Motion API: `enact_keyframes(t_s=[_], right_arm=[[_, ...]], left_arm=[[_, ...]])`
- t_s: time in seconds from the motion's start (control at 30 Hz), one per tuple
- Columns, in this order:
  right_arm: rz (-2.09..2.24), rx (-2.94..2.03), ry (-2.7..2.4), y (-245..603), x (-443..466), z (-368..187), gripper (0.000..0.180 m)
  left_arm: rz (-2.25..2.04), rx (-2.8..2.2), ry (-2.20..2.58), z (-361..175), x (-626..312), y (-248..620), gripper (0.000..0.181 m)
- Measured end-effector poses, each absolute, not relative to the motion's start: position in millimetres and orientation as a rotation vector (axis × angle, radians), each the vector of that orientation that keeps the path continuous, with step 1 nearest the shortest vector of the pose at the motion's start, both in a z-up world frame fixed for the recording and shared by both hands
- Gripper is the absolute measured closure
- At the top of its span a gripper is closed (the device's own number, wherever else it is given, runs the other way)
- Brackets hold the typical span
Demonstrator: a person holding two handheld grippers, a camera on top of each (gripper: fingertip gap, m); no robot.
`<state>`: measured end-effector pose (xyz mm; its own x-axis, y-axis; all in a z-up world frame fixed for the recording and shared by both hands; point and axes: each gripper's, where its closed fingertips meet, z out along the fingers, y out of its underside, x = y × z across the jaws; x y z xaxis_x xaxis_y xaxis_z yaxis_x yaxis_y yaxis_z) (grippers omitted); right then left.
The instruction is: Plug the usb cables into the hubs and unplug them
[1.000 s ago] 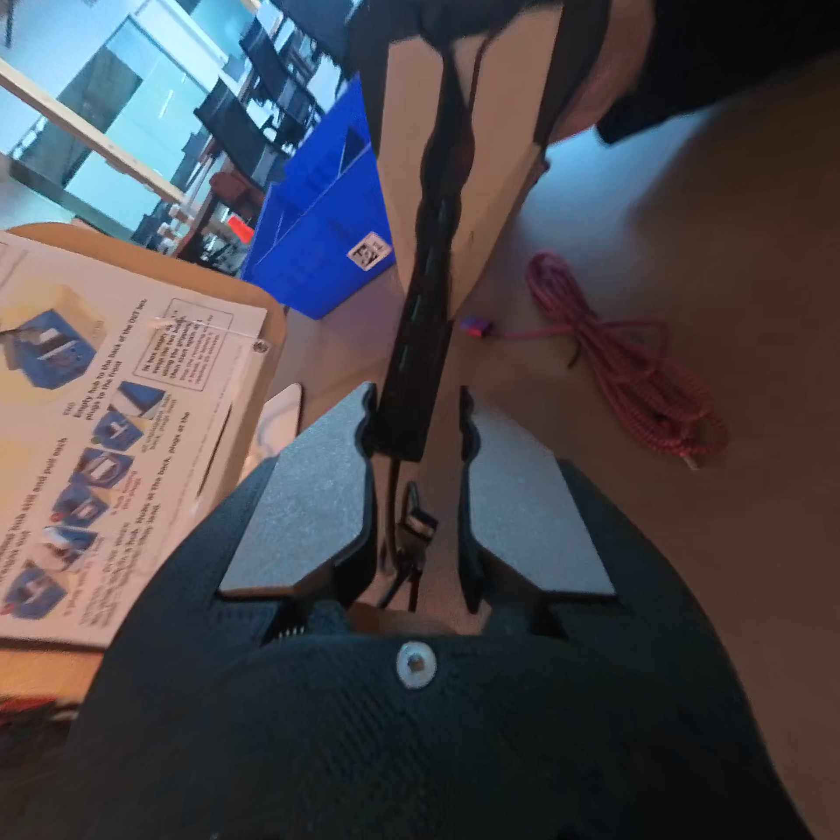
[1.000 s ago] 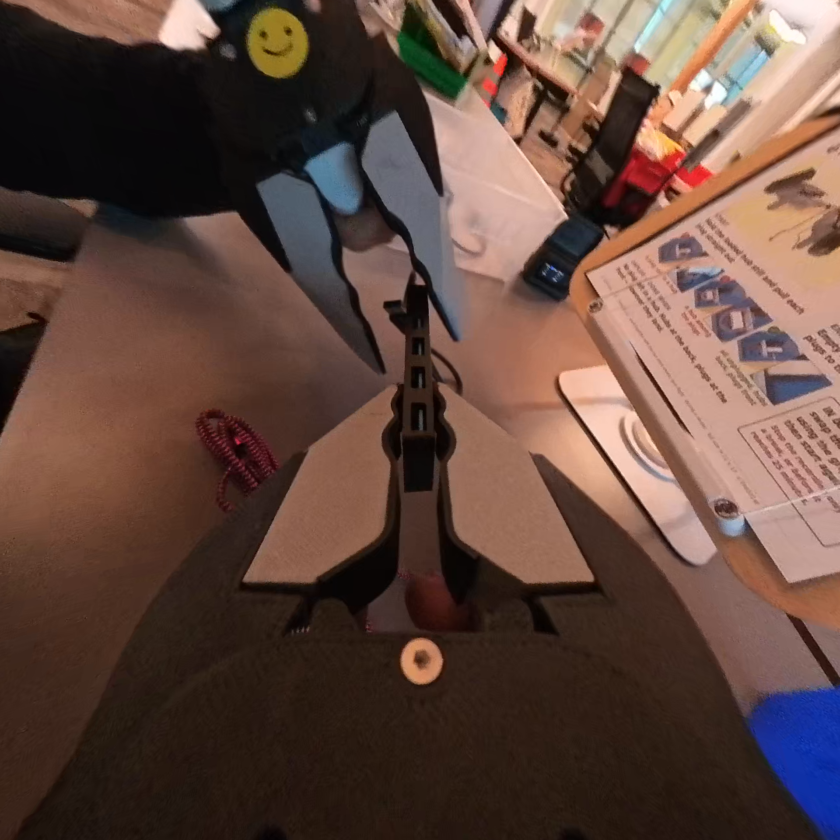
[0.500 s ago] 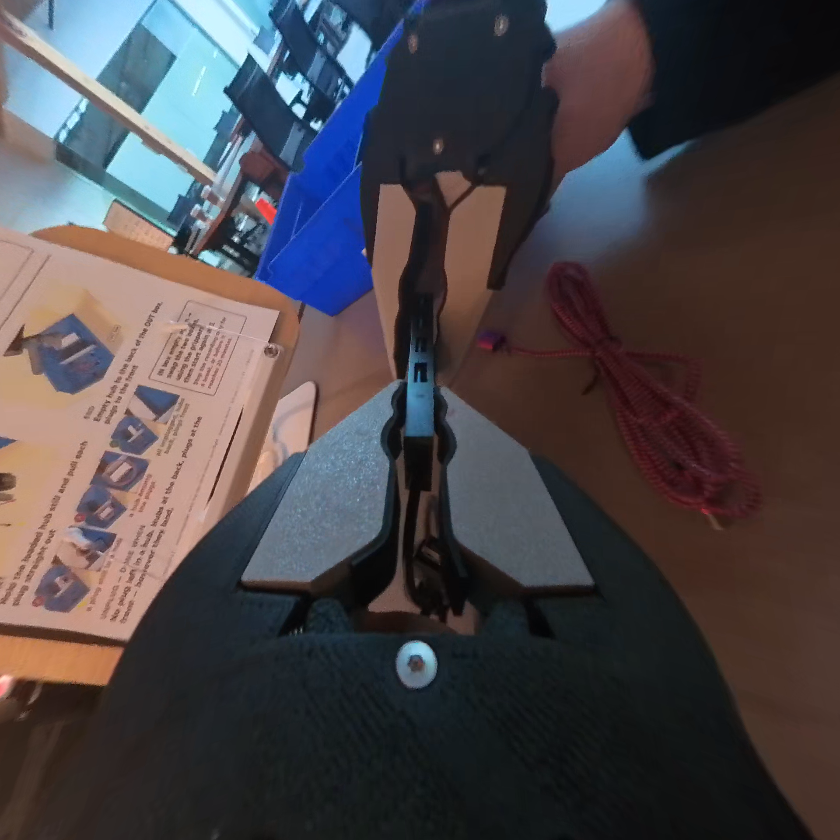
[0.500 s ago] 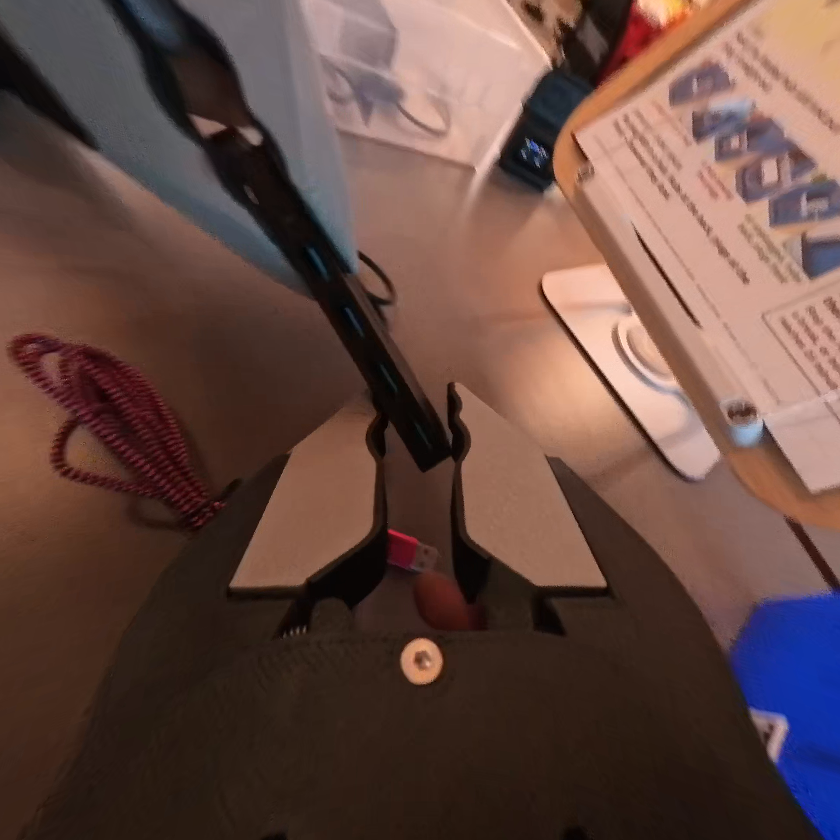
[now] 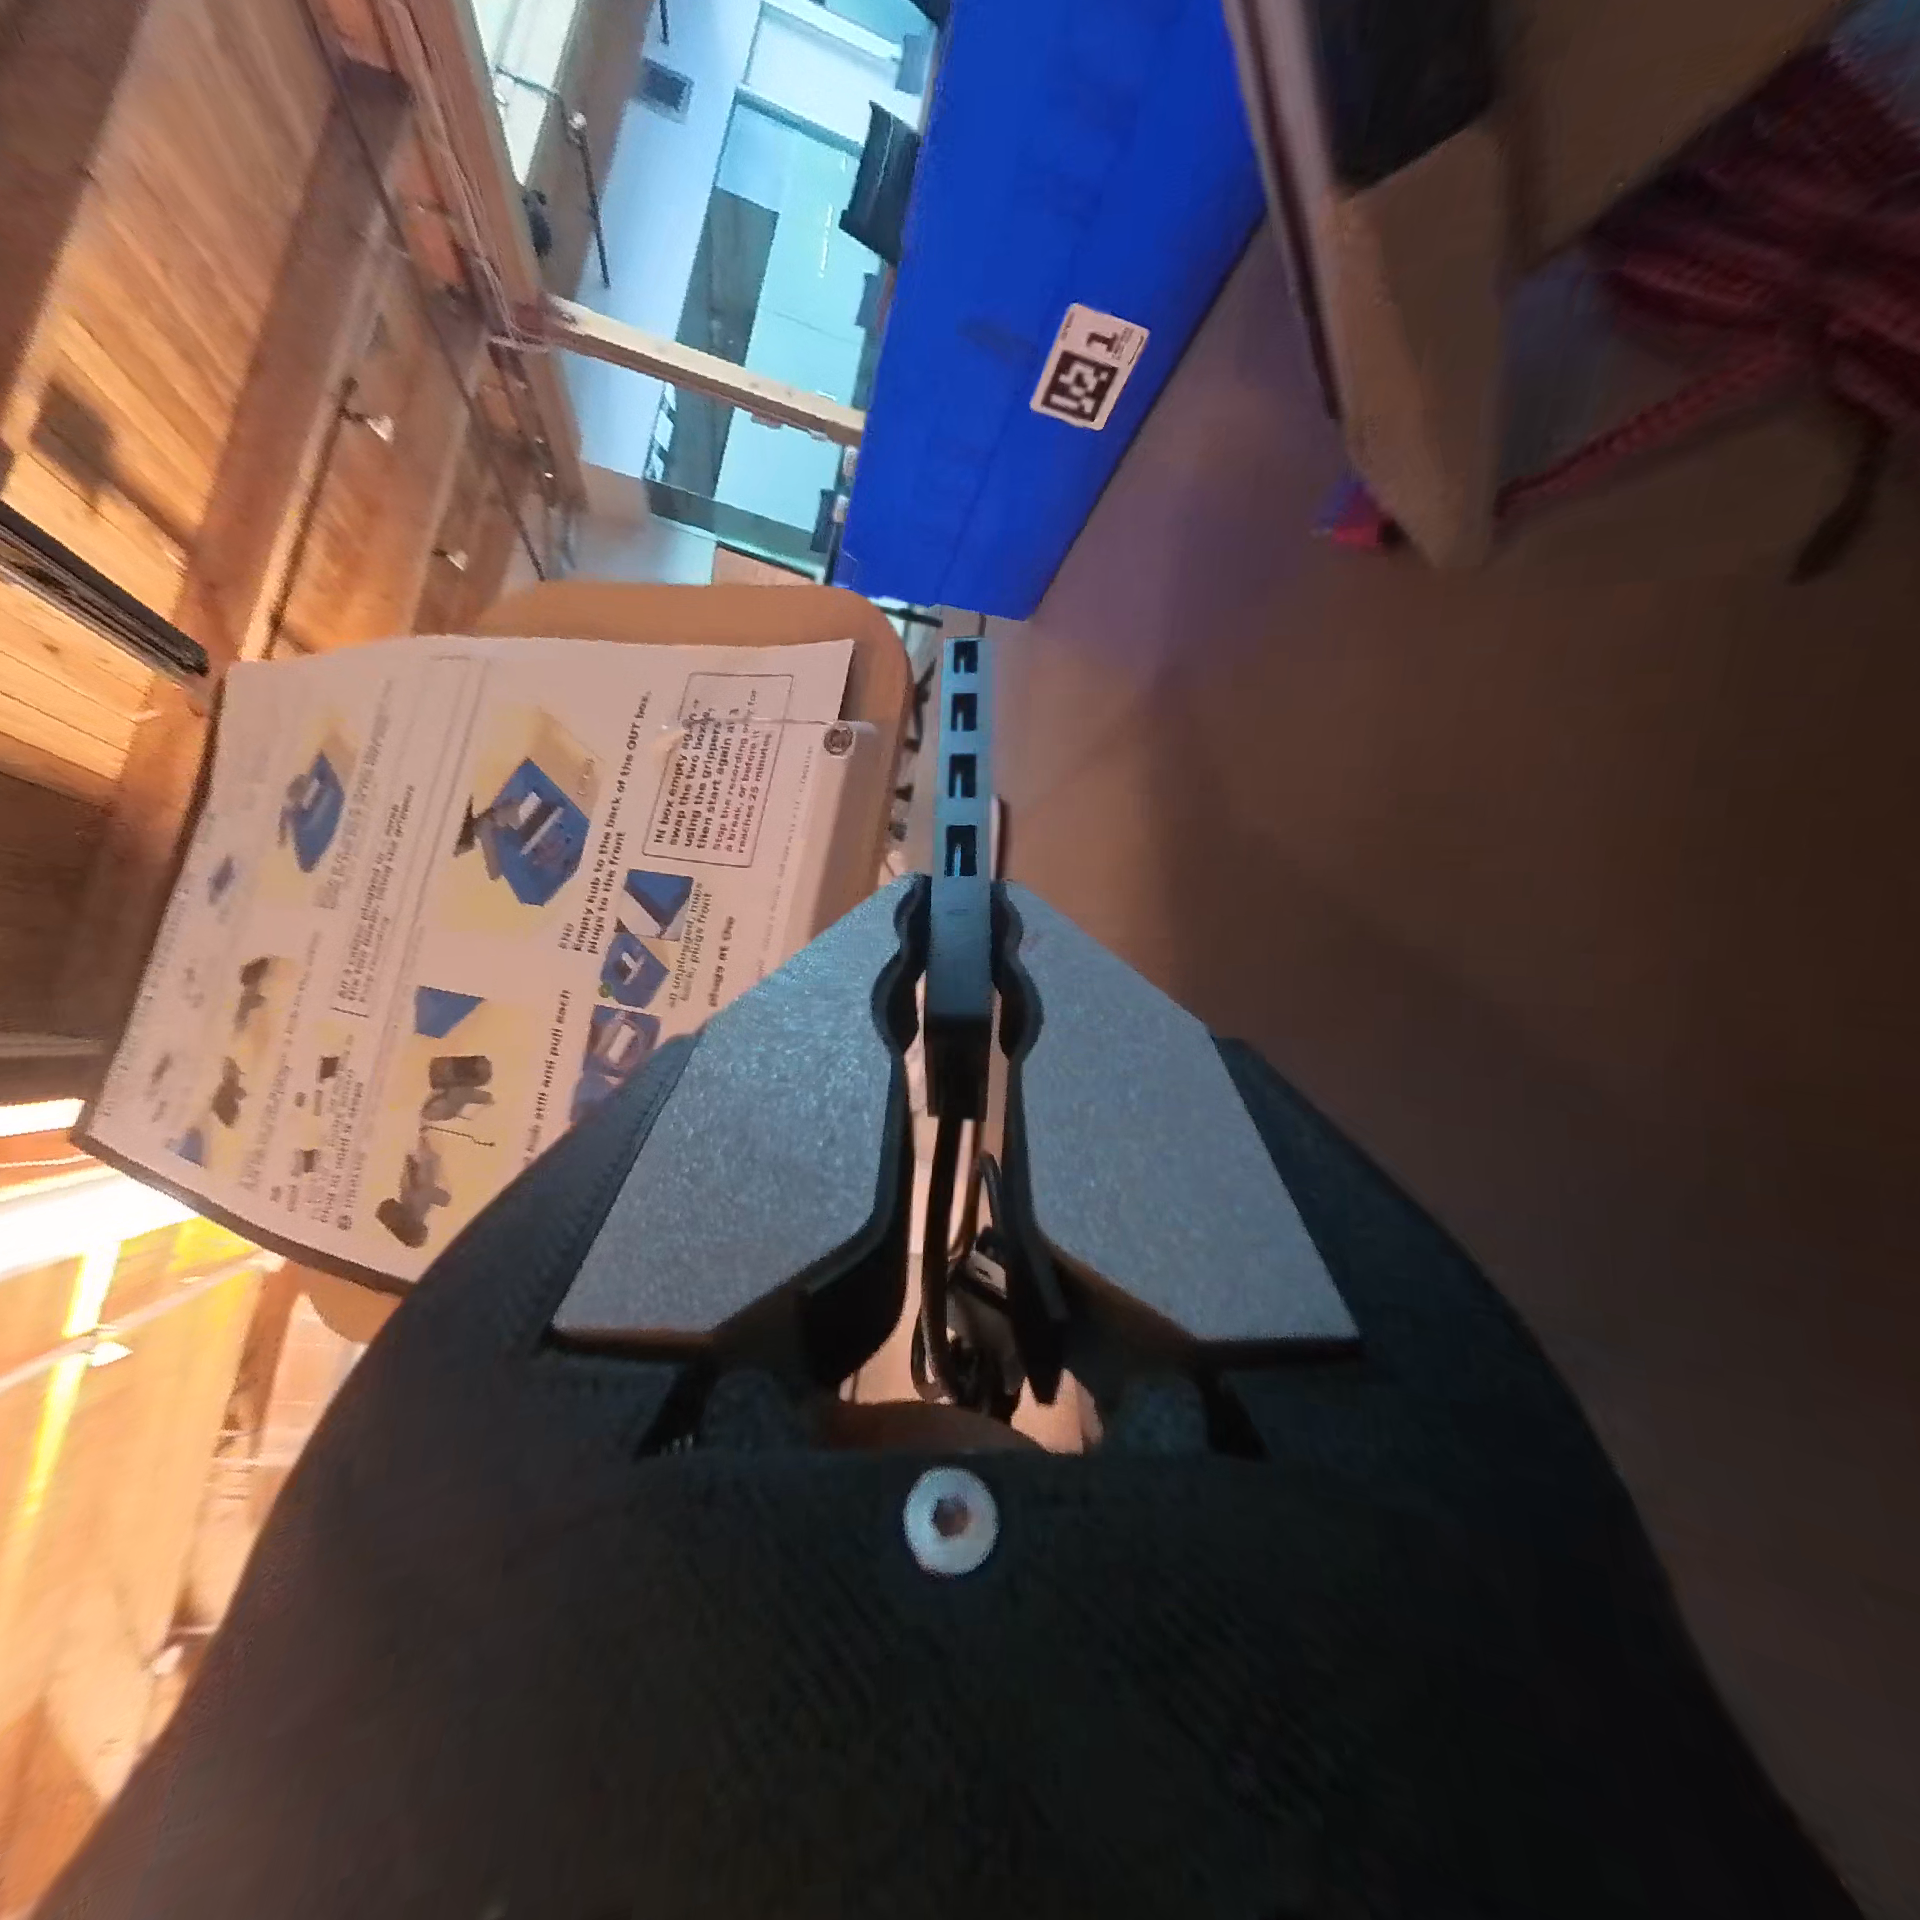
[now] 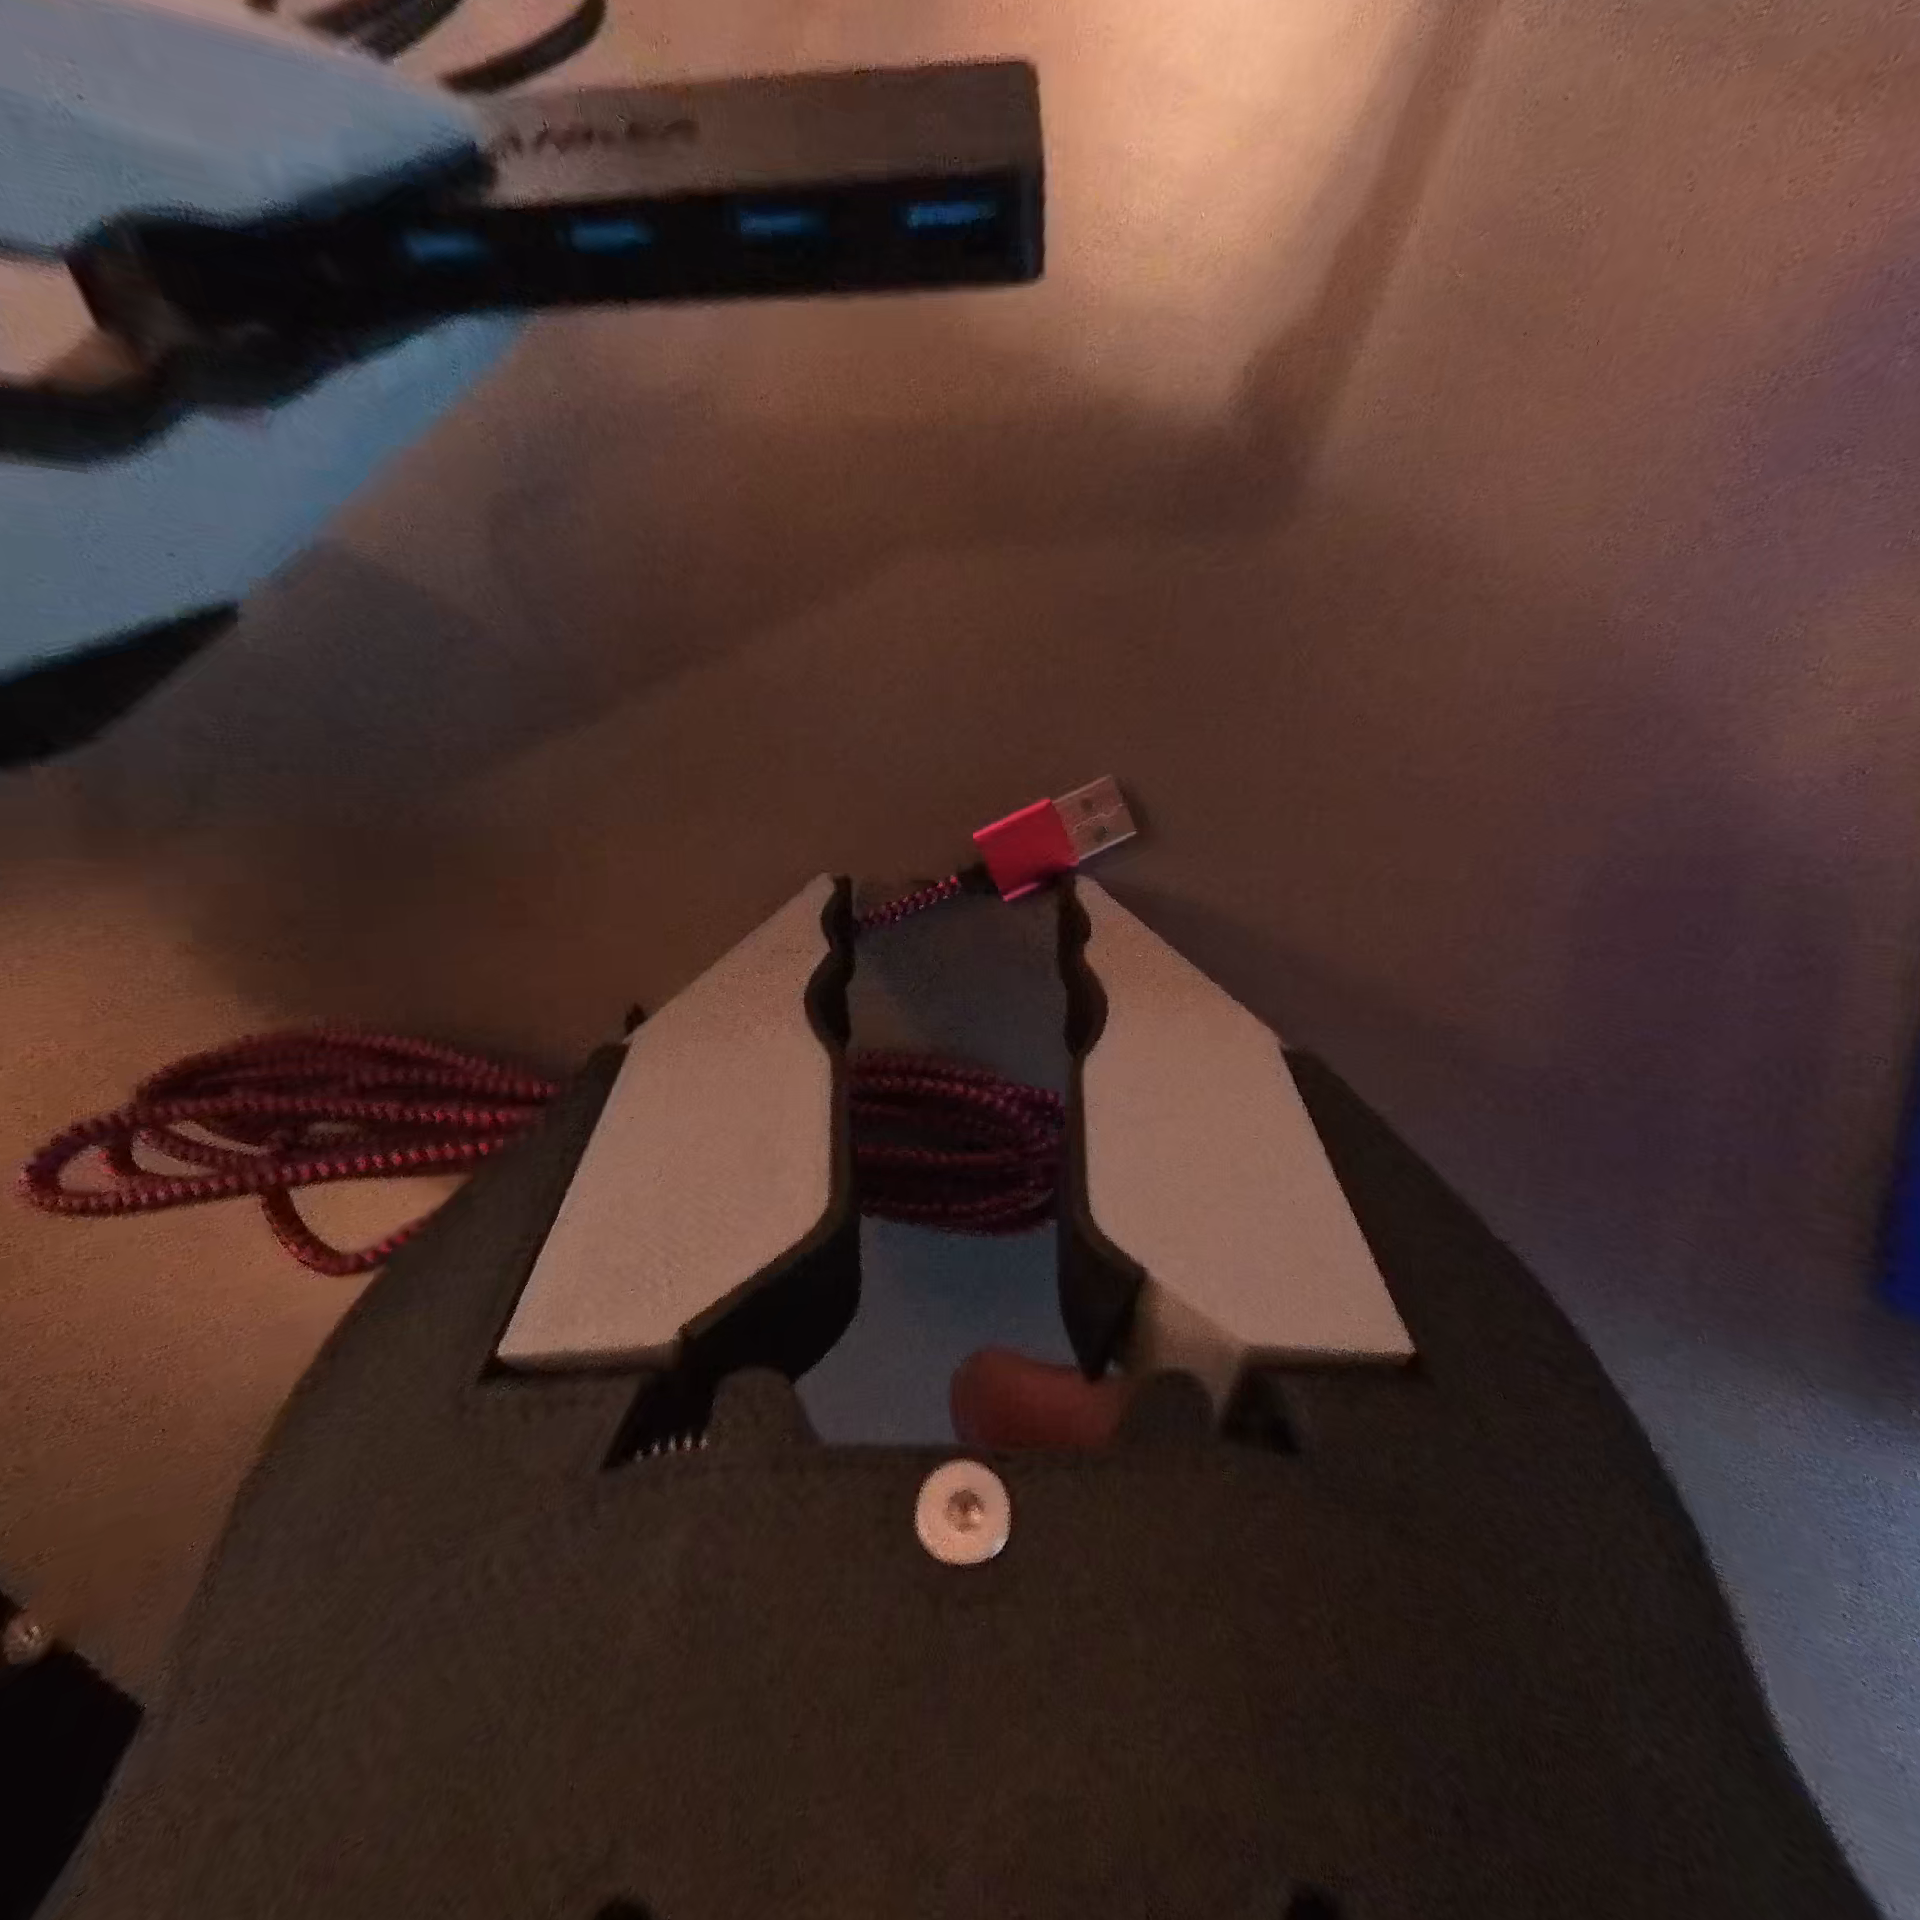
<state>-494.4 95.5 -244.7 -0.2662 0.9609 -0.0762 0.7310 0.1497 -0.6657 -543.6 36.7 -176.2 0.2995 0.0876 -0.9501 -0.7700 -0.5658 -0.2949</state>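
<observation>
So there are 3 spots with writing on them. The biggest is the laminated instruction sheet fixed to the wooden board on the left of the left wrist view. It's white with blocks of black print, a couple of boxed notes and little blue-and-yellow pictures, and it all sits sideways. The bold lines are sharp enough to read, but the small print is mush. Next is a white sticker on the side of the blue bin, with a black square code pattern and a small black mark beside it. Last, in the right wrist view, the black hub has a short line of pale lettering on its top face, too blurred to make out.
</observation>
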Motion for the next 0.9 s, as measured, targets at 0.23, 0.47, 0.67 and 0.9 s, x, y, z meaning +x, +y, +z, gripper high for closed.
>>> enact_keyframes(t_s=[0.23,0.47,0.67,0.9], right_arm=[[0.900,-1.385,-2.128,78,-507,-236,0.180],[0.926,-1.342,-2.237,72,-494,-223,0.180],[1.224,-1.629,-2.170,42,-468,-213,0.144],[0.967,-1.562,-2.178,18,-479,-240,0.123]], left_arm=[[1.490,-1.750,0.667,-180,-544,33,0.173],[1.491,-1.851,0.688,-199,-559,23,0.173],[1.475,-1.965,0.665,-211,-569,21,0.173],[1.435,-2.001,0.579,-205,-570,13,0.172]])
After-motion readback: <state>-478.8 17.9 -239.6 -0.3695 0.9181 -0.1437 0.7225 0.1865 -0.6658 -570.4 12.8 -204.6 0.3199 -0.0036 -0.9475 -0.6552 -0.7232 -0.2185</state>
